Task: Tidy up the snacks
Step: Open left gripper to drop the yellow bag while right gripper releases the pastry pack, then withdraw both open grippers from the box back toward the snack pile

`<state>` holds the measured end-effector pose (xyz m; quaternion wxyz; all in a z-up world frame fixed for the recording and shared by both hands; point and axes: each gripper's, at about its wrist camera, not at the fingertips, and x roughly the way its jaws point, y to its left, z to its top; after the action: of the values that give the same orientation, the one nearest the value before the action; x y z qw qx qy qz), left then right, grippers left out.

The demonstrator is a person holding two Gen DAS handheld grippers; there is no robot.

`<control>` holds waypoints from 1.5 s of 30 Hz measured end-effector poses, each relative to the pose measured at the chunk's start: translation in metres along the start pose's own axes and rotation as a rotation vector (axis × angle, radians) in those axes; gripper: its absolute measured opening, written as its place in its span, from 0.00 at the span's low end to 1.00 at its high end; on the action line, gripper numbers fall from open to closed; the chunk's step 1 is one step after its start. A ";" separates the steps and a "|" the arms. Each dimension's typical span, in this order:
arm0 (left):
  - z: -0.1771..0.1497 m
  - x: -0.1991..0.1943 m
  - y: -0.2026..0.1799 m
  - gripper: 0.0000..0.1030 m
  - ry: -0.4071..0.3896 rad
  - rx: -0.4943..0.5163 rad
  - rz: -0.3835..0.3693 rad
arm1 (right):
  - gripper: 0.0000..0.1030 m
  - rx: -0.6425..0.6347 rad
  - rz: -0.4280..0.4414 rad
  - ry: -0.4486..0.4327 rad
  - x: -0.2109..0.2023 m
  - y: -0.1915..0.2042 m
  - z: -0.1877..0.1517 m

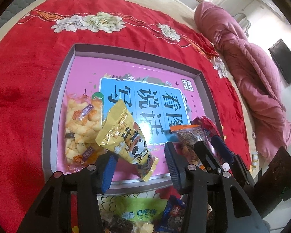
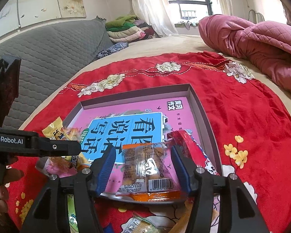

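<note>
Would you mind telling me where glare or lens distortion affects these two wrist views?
Right wrist view: the window is blown out, and glare hides print on the clear orange-edged snack packet. Left wrist view: fisheye bends the box rim outward; the room at upper right is washed out.

Pink quilt (image 2: 261, 38) — folded clothes (image 2: 126, 29).

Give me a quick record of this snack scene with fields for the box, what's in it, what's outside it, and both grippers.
surface: red floral cloth on a bed
box: shallow pink-bottomed tray box
in box, left: clear bag of puffs, with yellow snack packet partly over it
in box, right: orange-edged clear packet, red packet beside it
outside box: green-labelled bag and more snacks at the near edge
left gripper: open, yellow packet lying between the jaws
right gripper: open around the orange-edged packet
</note>
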<state>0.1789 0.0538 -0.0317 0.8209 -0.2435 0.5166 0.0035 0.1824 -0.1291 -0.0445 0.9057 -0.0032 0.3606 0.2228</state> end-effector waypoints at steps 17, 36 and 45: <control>0.006 -0.016 0.022 0.49 -0.041 -0.061 0.028 | 0.58 0.008 0.001 -0.003 -0.004 0.000 0.000; 0.001 -0.042 0.026 0.57 -0.090 -0.050 0.049 | 0.66 0.011 0.004 -0.052 -0.024 -0.002 0.002; -0.008 -0.054 0.017 0.57 -0.102 -0.016 0.043 | 0.71 0.016 -0.008 -0.070 -0.039 -0.005 0.001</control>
<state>0.1423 0.0791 0.0047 0.8439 -0.2383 0.4793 0.0379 0.1598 -0.1491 -0.0190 0.9187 0.0104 0.3305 0.2161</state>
